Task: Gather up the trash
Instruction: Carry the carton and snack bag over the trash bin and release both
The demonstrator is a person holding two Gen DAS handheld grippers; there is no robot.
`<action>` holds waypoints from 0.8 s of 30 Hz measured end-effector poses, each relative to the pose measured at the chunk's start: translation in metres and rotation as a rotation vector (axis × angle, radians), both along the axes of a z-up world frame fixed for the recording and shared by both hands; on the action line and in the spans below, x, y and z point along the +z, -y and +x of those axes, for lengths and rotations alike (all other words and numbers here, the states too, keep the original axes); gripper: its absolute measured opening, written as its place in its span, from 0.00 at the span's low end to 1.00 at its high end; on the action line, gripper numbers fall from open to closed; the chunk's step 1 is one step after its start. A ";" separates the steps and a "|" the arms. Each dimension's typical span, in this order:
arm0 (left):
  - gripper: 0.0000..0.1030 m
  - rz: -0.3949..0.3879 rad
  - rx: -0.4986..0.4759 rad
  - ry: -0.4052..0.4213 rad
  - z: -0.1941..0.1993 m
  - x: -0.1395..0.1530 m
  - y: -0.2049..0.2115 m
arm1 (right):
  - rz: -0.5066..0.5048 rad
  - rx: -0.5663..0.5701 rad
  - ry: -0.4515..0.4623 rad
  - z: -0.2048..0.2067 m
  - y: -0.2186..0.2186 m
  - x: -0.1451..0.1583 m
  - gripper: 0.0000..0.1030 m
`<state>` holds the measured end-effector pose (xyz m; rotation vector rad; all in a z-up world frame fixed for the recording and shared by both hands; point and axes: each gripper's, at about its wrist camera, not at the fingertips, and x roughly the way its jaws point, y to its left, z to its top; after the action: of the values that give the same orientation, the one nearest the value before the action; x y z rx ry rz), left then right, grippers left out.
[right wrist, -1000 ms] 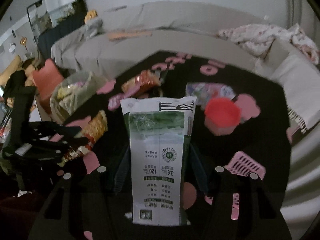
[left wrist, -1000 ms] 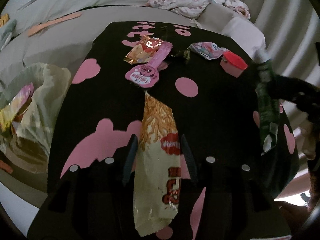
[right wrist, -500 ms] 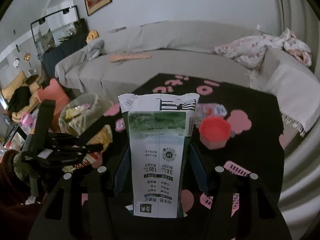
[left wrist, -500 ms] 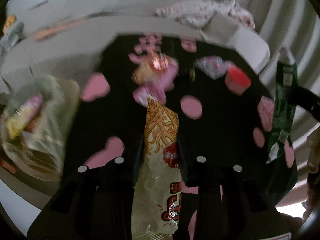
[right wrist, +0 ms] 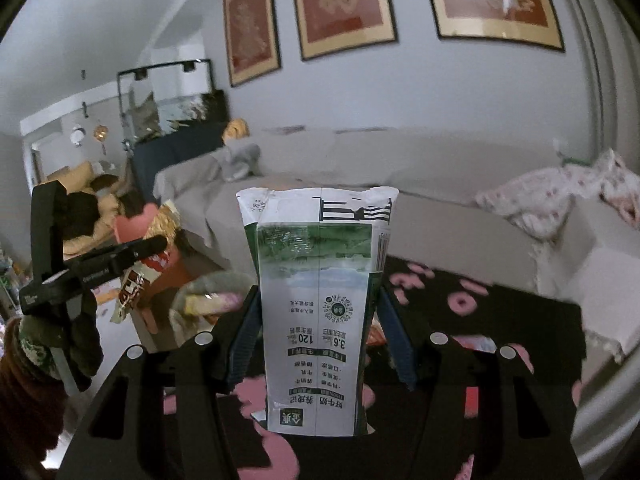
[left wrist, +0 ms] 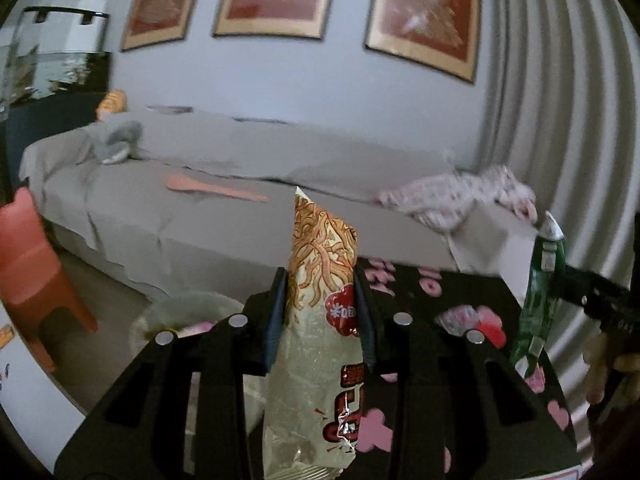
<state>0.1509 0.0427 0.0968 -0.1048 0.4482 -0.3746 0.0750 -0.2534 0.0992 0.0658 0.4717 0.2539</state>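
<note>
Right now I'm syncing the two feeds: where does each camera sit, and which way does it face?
Left wrist: on the left gripper, facing the sofa and wall; its fingers clamp a noodle wrapper; the right gripper with a milk pouch shows at right.
Right wrist: on the right gripper, facing the same sofa; its fingers clamp the milk pouch; the left gripper shows at left.
Shared: sofa, black table, trash bag, both wrappers.

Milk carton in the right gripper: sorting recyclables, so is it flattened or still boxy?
Flattened. The milk carton shows one flat creased face between the right gripper fingers, and appears as a thin strip in the left wrist view.
</note>
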 end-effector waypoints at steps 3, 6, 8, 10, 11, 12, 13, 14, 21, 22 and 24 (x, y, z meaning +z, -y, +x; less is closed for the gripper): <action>0.30 -0.028 0.042 0.009 0.005 0.002 -0.021 | -0.002 0.027 0.017 0.008 -0.015 0.007 0.53; 0.30 -0.057 0.073 0.024 0.012 -0.003 -0.042 | -0.001 0.048 0.017 0.018 -0.026 0.008 0.53; 0.30 -0.073 0.101 0.040 0.018 -0.010 -0.055 | -0.002 0.058 0.012 0.024 -0.032 0.006 0.53; 0.30 -0.095 0.128 0.026 0.030 -0.023 -0.068 | -0.004 0.067 0.000 0.029 -0.037 0.002 0.53; 0.30 -0.102 0.137 0.014 0.035 -0.029 -0.073 | -0.005 0.069 -0.004 0.031 -0.039 0.000 0.53; 0.30 -0.111 0.149 -0.003 0.041 -0.037 -0.079 | -0.005 0.073 -0.012 0.034 -0.041 -0.003 0.53; 0.30 -0.118 0.161 -0.019 0.047 -0.046 -0.083 | -0.007 0.075 -0.021 0.038 -0.042 -0.007 0.53; 0.30 -0.122 0.174 -0.041 0.055 -0.056 -0.087 | -0.010 0.074 -0.029 0.042 -0.044 -0.011 0.53; 0.30 -0.139 0.188 -0.107 0.112 -0.108 -0.088 | -0.008 0.076 -0.105 0.074 -0.050 -0.041 0.53; 0.30 -0.138 0.191 -0.103 0.122 -0.113 -0.086 | -0.009 0.077 -0.116 0.079 -0.051 -0.045 0.53; 0.30 -0.136 0.193 -0.112 0.134 -0.122 -0.083 | -0.014 0.077 -0.136 0.088 -0.053 -0.053 0.53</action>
<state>0.2854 0.1260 -0.0248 -0.3003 0.5186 -0.2099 0.1633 -0.2004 0.0464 0.0510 0.6124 0.3233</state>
